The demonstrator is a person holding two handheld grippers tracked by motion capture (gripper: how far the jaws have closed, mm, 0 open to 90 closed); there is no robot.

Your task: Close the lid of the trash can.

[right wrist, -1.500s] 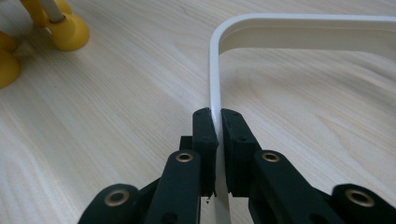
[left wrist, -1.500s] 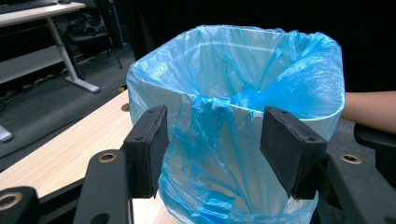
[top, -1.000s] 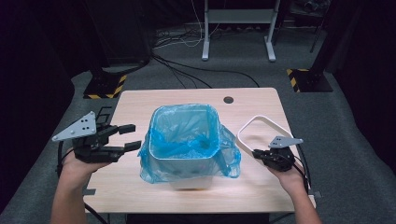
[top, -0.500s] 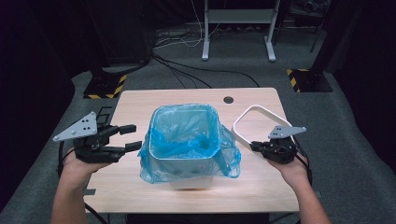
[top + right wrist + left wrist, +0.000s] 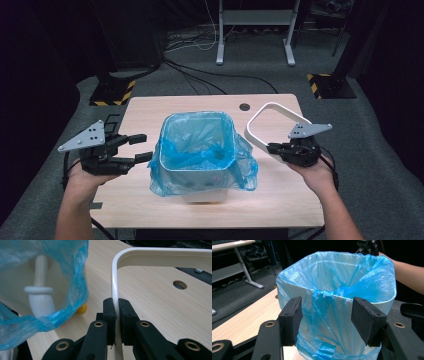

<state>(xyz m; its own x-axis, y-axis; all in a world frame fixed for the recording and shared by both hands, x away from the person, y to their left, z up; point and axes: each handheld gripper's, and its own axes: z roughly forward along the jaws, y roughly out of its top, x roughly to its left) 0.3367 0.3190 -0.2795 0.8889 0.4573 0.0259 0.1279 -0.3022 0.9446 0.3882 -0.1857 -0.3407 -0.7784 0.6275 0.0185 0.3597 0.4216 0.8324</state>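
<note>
Right gripper (image 5: 274, 148): clamping the near side of the white rim ring (image 5: 273, 111), jaws pressed onto its thin edge with no gap showing in the right gripper view (image 5: 114, 305); holding the ring (image 5: 160, 255) tilted, its far side raised above the table, to the right of the bin.
Left gripper (image 5: 141, 147): hovering just left of the bin, jaws spread wide and gripping nothing; framing the bin's near wall between the two pads (image 5: 292, 315) in the left gripper view, not touching it.
Waste bin (image 5: 200, 175): standing upright at the middle of the wooden table (image 5: 280, 200), white, square with rounded corners.
Blue bag liner (image 5: 200, 145): lining the bin (image 5: 367, 307), folding over its top edge and hanging loose and crumpled down the outside (image 5: 322, 322).
Handle on the bin's side (image 5: 40, 293): showing white behind the translucent blue film (image 5: 72, 262).
Small yellow object (image 5: 82, 308): lying on the table at the bin's foot, too small to identify.
Table hole (image 5: 244, 106): sitting round near the far edge, beside the ring's far end.
Writing or brands: none legible on the bin, the liner or the ring.
</note>
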